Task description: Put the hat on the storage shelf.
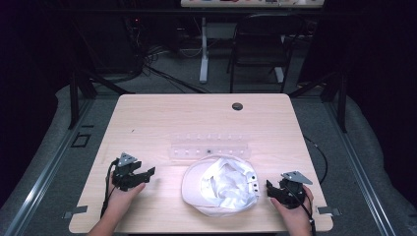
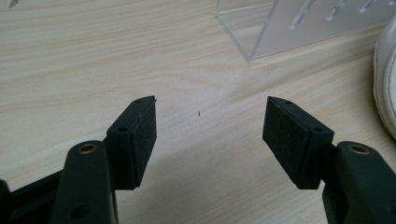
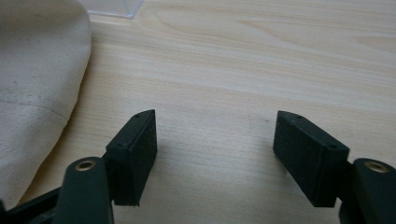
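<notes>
Flanking white cap, left claw and right claw, both agape.

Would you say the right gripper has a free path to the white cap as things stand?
Probably yes. The right gripper sits open on the table beside the white cap, with only bare wood between them. In the right gripper view the cap's fabric lies just left of the open fingers; nothing blocks the way.

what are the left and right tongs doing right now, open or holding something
Left tongs: open, holding nothing, over bare light wooden table.
Right tongs: open, holding nothing, beside the white fabric cap.
</notes>
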The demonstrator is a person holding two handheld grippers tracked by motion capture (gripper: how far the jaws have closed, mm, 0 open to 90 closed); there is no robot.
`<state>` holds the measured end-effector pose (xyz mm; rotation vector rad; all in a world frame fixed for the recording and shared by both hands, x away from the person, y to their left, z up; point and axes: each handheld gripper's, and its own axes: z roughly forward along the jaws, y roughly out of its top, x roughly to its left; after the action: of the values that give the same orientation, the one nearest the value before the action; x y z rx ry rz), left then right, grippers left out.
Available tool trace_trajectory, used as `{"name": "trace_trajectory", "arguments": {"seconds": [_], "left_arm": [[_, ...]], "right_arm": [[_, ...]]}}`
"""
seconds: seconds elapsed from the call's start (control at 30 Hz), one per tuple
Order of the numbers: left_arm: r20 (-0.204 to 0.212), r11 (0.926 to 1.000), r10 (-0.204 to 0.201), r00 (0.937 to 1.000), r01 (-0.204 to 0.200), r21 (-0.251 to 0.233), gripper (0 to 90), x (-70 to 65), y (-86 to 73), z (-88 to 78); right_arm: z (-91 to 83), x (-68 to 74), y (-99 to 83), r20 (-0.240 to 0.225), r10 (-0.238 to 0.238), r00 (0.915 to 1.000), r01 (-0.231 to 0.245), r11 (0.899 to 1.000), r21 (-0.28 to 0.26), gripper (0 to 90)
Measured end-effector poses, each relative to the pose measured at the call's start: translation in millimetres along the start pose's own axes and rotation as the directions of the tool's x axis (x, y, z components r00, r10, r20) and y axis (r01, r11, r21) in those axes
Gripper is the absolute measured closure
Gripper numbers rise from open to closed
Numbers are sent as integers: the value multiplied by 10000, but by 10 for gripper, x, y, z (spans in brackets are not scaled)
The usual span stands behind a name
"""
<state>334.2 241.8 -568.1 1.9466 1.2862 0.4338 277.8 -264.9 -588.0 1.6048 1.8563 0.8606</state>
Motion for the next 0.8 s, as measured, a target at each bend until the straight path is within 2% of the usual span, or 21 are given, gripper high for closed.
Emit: {"name": "trace_trajectory", "arguments": {"seconds": [0.17, 0.33, 0.43, 0.57, 0.63, 0.8], "left_arm": [[196, 9996, 199, 9996, -203, 180, 397, -41, 0, 9], [177, 9983, 585, 9981, -584, -77, 423, -86, -7, -15], [195, 9975, 684, 9975, -681, -167, 431, -100, -13, -25], [267, 9976, 672, 9974, -667, -158, 447, -110, -12, -21], [296, 9979, 638, 9975, -635, -85, 452, -108, -9, -19], [302, 9982, 601, 9977, -598, -91, 454, -117, -14, -25]], "right_arm": [[-20, -9, 31, 68, 212, 9998, -214, 9995, 235, 372], [-75, -1, 97, -283, 309, 9991, -284, 9961, 837, 465], [-112, 5, 155, -438, 190, 9989, -145, 9947, 1016, 470], [-150, 4, 234, -729, 310, 9969, -221, 9925, 1199, 470], [-178, -4, 292, -626, 233, 9978, -147, 9908, 1345, 470], [-229, -39, 437, -859, 360, 9957, -183, 9798, 1993, 462]]}}
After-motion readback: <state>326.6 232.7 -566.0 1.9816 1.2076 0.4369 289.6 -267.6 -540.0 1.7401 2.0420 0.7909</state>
